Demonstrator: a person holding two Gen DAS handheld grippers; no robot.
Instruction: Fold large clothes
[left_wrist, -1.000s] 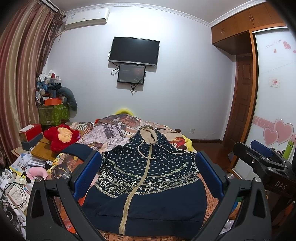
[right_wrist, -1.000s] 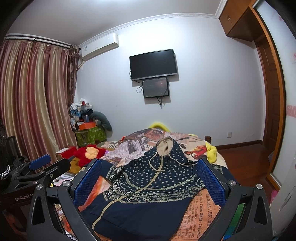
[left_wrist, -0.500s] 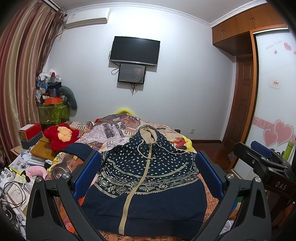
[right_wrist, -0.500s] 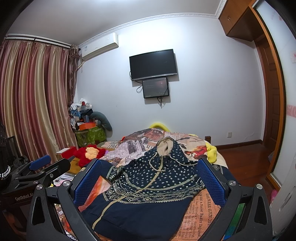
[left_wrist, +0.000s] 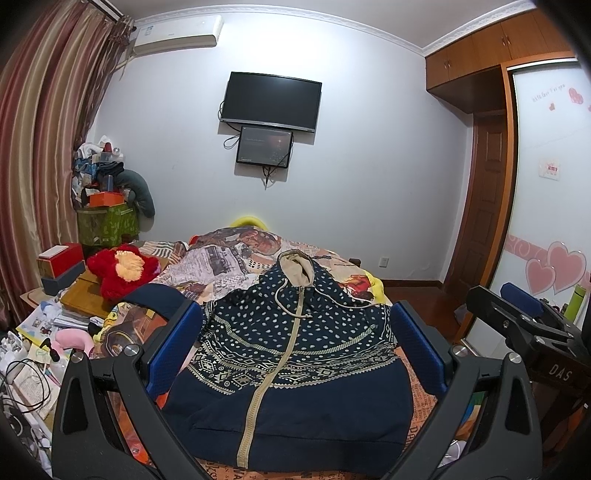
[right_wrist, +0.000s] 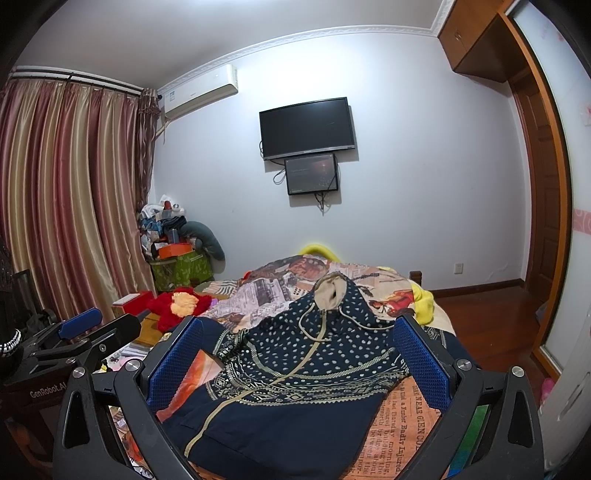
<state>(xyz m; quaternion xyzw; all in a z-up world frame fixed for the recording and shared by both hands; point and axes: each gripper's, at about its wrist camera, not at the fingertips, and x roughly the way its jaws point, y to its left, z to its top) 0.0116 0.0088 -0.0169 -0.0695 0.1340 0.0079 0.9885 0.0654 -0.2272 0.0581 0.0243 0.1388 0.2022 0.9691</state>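
Note:
A navy hooded zip jacket (left_wrist: 295, 354) with white dots, a patterned band and a tan hood lies spread flat, front up, on the bed, hood toward the far wall. It also shows in the right wrist view (right_wrist: 295, 376). My left gripper (left_wrist: 295, 343) is open and empty, held above the jacket's near hem. My right gripper (right_wrist: 299, 354) is open and empty, also held above the near hem, further right. Each gripper shows at the edge of the other's view. Neither touches the fabric.
The bed (left_wrist: 229, 254) has a newspaper-print cover. A red plush toy (left_wrist: 122, 269), boxes and cluttered papers (left_wrist: 33, 350) lie at its left. A green bin (right_wrist: 181, 269) stands by the curtains. A TV (left_wrist: 271, 101) hangs on the far wall. A wardrobe and door (left_wrist: 487, 206) are at the right.

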